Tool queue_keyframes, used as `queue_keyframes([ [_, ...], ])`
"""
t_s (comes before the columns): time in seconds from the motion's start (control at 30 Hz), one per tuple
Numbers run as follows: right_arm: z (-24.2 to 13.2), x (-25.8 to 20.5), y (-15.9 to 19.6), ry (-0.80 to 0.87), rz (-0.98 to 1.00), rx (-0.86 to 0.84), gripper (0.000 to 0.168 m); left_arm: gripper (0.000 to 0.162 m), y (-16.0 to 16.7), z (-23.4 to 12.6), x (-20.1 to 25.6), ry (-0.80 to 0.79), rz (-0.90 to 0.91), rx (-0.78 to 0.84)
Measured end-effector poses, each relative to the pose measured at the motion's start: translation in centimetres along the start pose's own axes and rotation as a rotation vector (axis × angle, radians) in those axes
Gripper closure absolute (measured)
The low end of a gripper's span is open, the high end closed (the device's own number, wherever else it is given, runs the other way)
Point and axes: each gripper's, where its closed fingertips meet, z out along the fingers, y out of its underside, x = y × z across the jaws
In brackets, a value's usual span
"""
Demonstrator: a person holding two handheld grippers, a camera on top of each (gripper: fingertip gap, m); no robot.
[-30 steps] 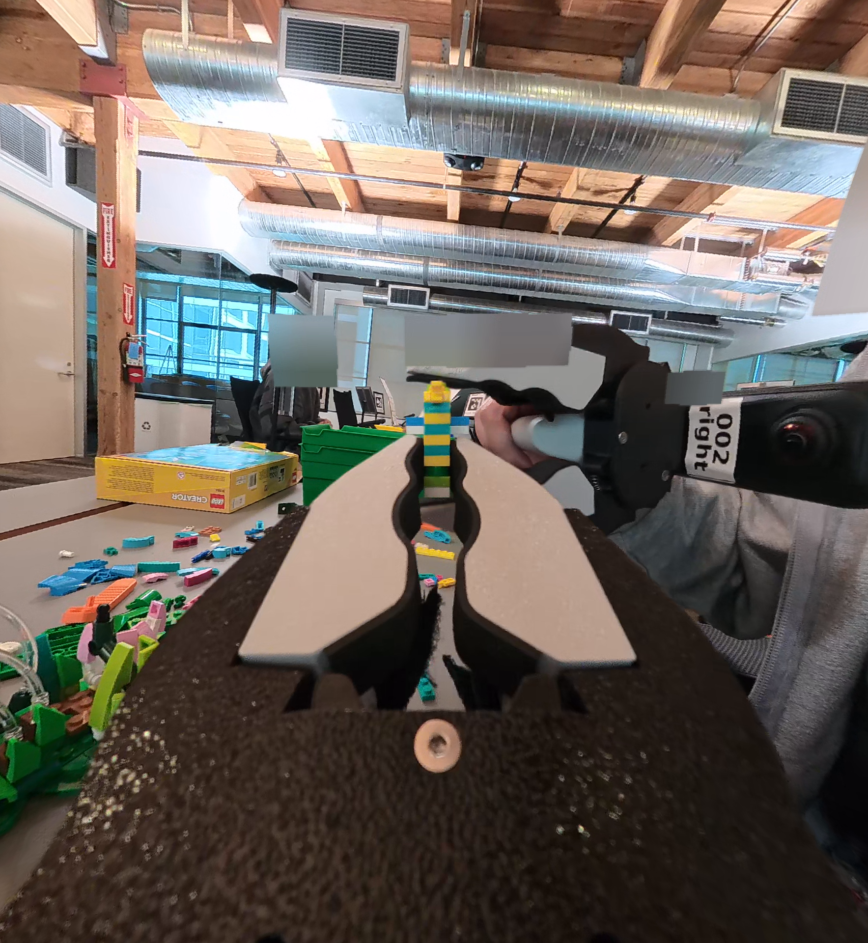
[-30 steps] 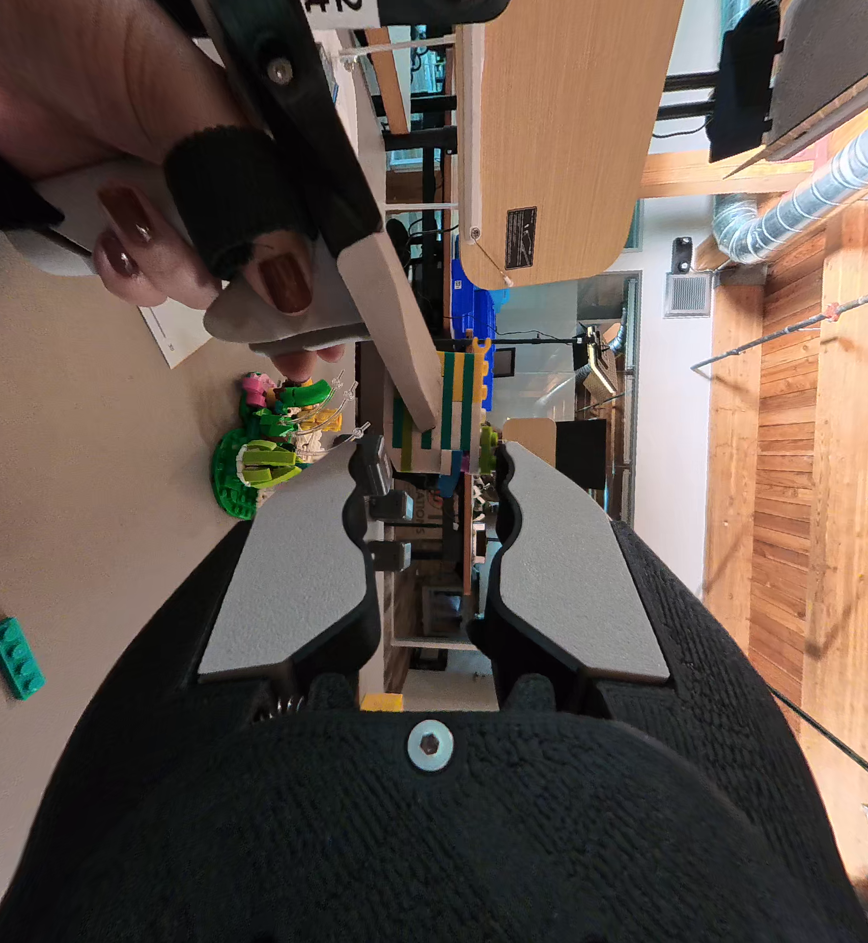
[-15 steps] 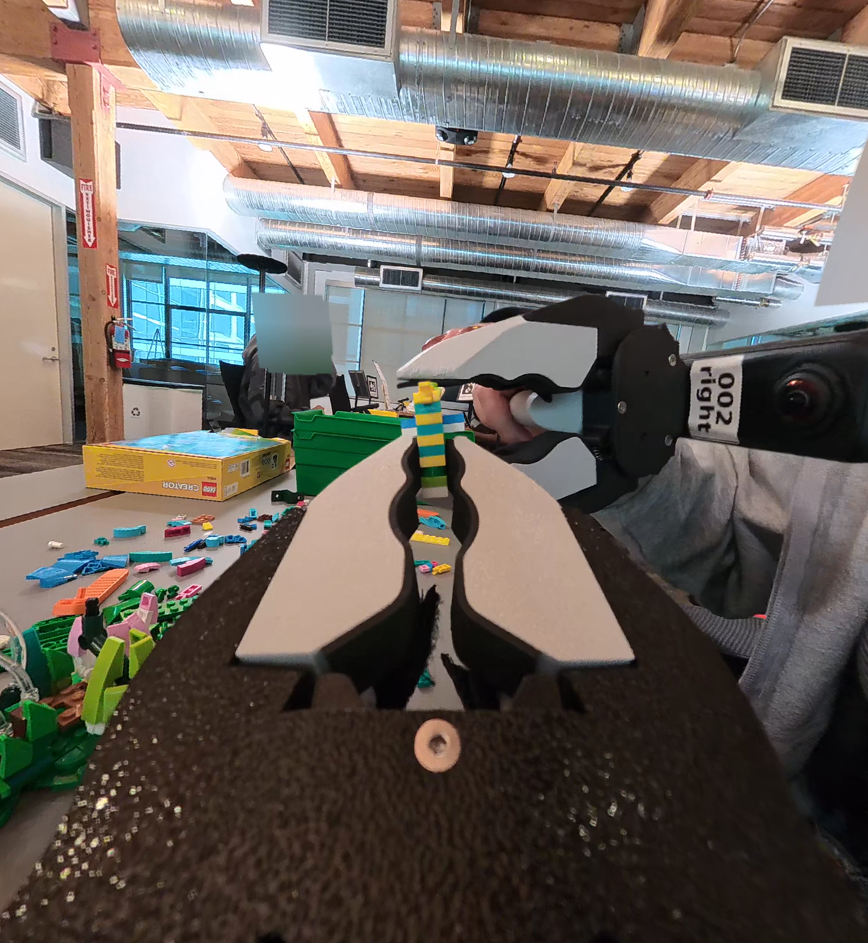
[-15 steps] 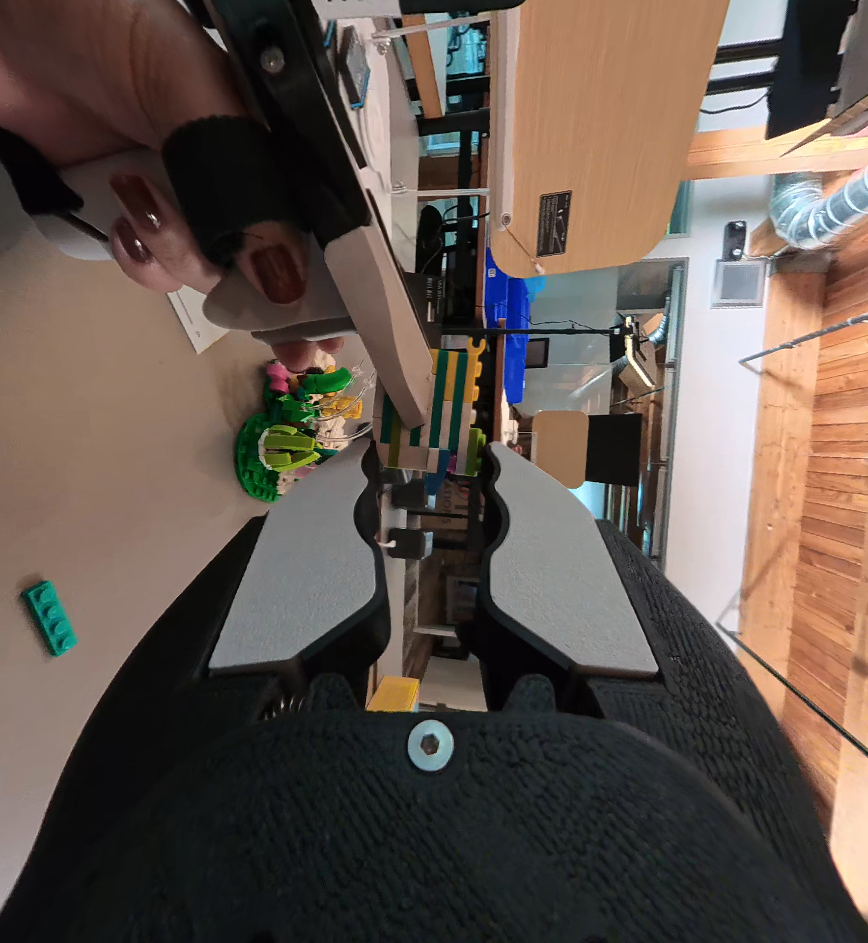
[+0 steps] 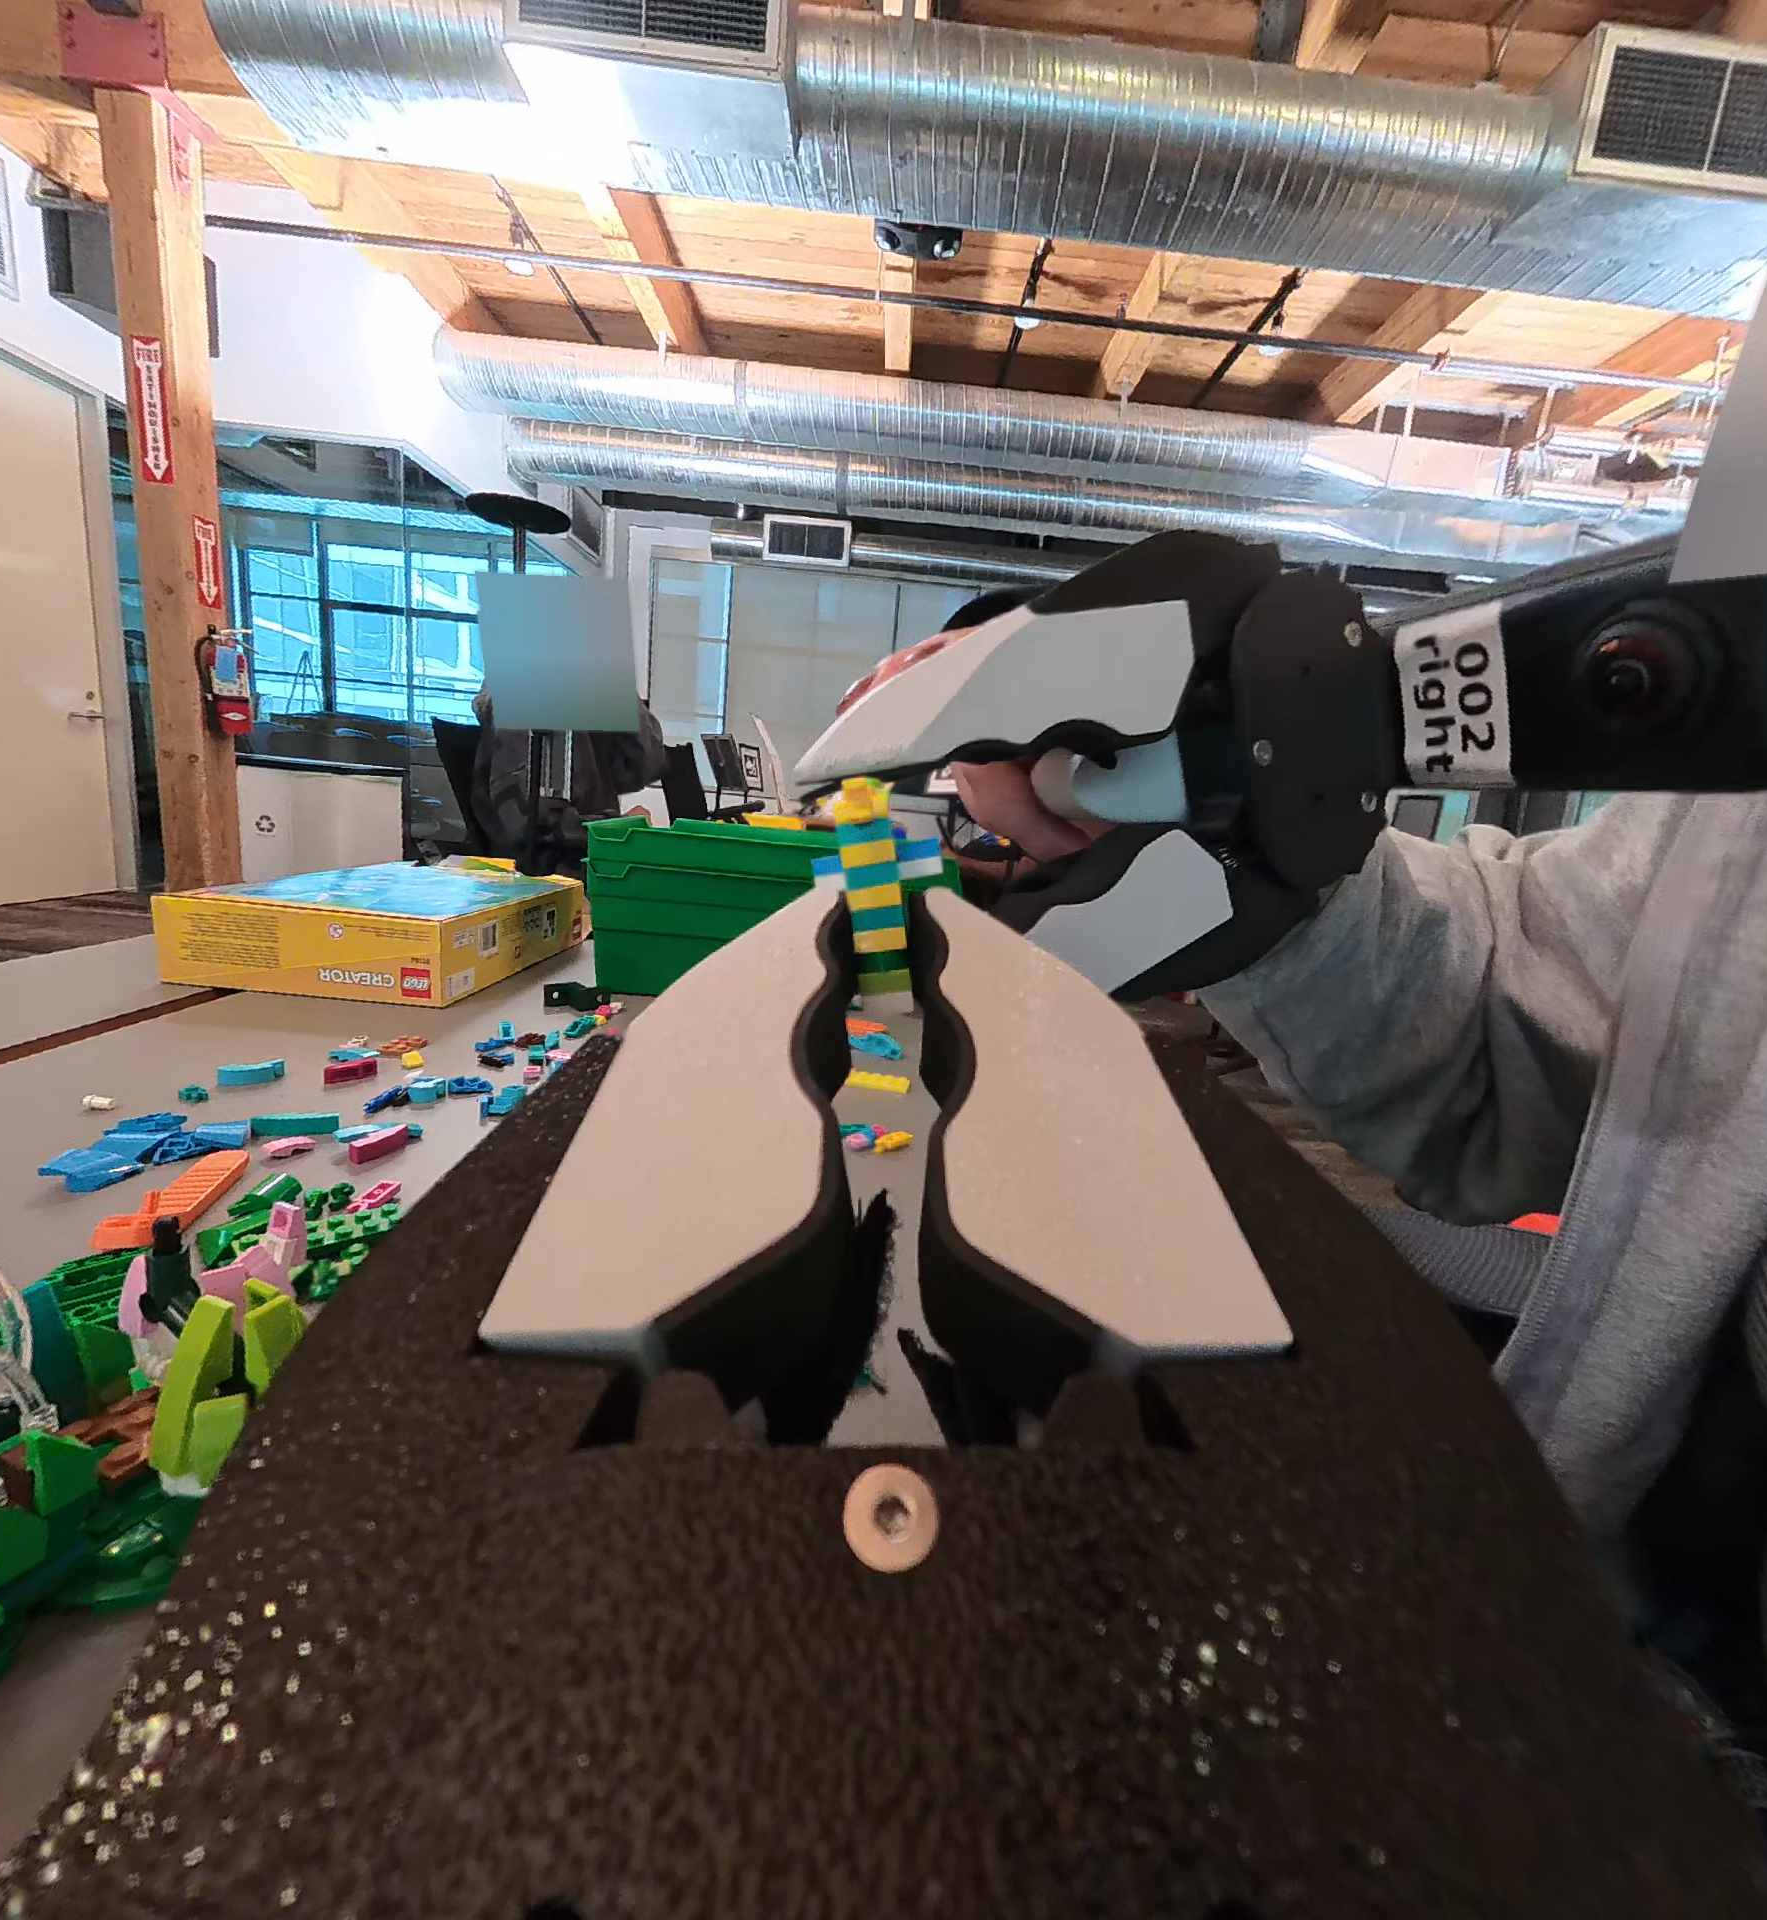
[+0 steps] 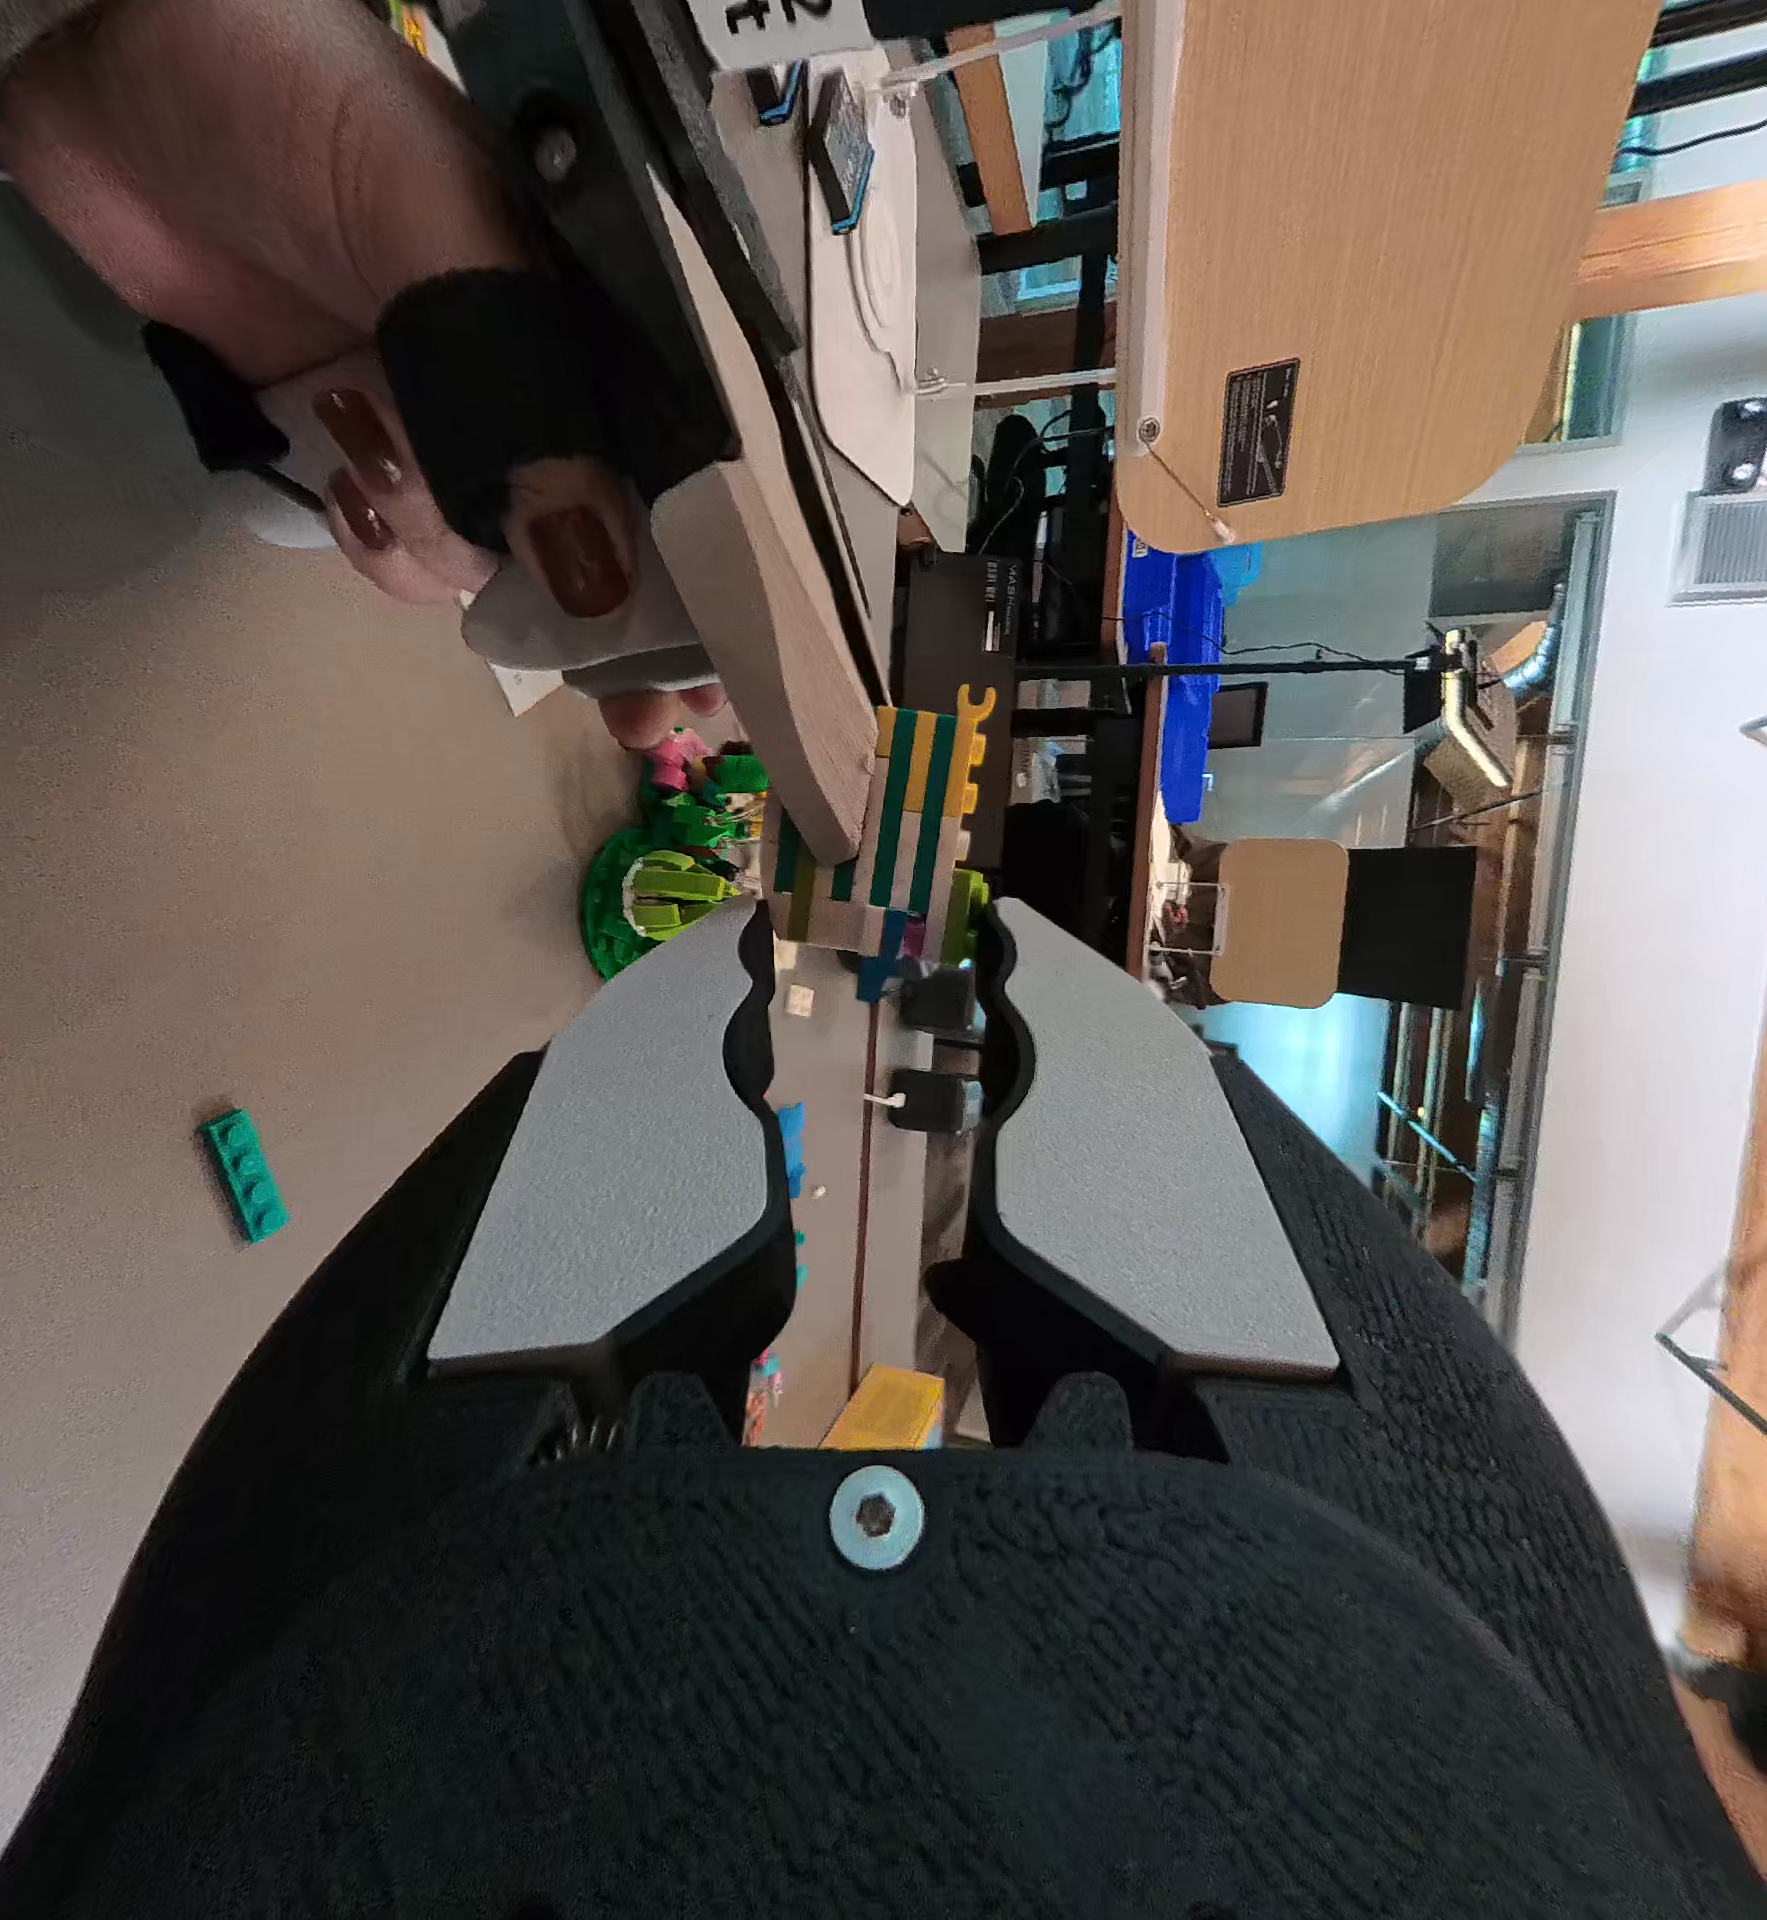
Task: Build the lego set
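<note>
- Left claw (image 5: 877,914) nearest in its own view: fingers drawn together and clamped on the striped brick stack (image 5: 874,894), held upright in the air above the surface (image 5: 17,1122), near the person's grey sleeve (image 5: 1481,997).
- Stack of yellow, teal, white and green layers with a yellow piece on top; lower end pinched between the tips, upper end free.
- Right claw (image 6: 874,914) turned on its side, fingers apart, tips flanking the stack's end; contact impossible to tell.
- In the left wrist view, upper finger of the right claw just over the stack's top, lower finger below and to the side.
- Step in hand, by judgement: working on the held sub-assembly, likely pressing or seating its top piece.
- Next move calls for steady counter-hold from the left and square, gentle closing from the right, so no layer pops off.
- Farther off: loose bricks (image 5: 266,1122), a green plant model (image 6: 666,878), a lone green plate (image 6: 243,1174), a yellow box (image 5: 359,930), green bins (image 5: 692,894).
</note>
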Motion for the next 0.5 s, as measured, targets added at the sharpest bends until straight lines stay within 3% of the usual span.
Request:
queue_keyframes([
  [0.5, -0.33, -0.47, 0.22, -0.069, 0.033, -0.02, 0.135, 0.153, 0.3, 0.15, 0.23, 0.004, 0.008, -0.016],
])
